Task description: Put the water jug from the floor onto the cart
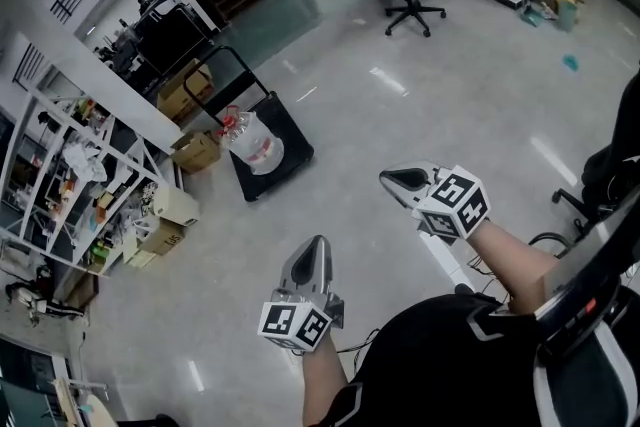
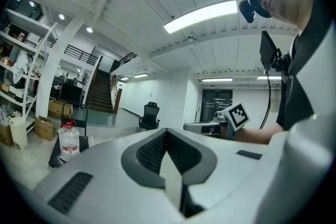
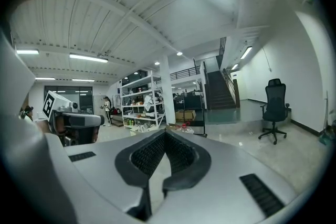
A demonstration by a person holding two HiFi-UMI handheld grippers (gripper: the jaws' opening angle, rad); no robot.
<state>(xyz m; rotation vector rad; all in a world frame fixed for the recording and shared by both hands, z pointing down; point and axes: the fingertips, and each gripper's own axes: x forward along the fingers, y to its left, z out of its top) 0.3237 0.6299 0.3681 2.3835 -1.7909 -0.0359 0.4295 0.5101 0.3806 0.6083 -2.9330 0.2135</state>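
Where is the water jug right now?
In the head view the jug sits on the black cart, left of centre, next to a cardboard box by the shelves.

My left gripper [image 1: 316, 245] and right gripper [image 1: 388, 179] wore smooth, matt grey plastic shells, and their pads [image 2: 152, 152] had a dark, finely ribbed, rubbery-looking lining. The floor [image 1: 430, 75] was polished and glossy, mirroring the ceiling lights. The water jug [image 1: 255, 143] looked like clear, shiny plastic with a red cap. The cart [image 1: 290, 137] had a matt black deck and a black metal tube handle. The cardboard boxes [image 1: 197, 151] were dull brown.
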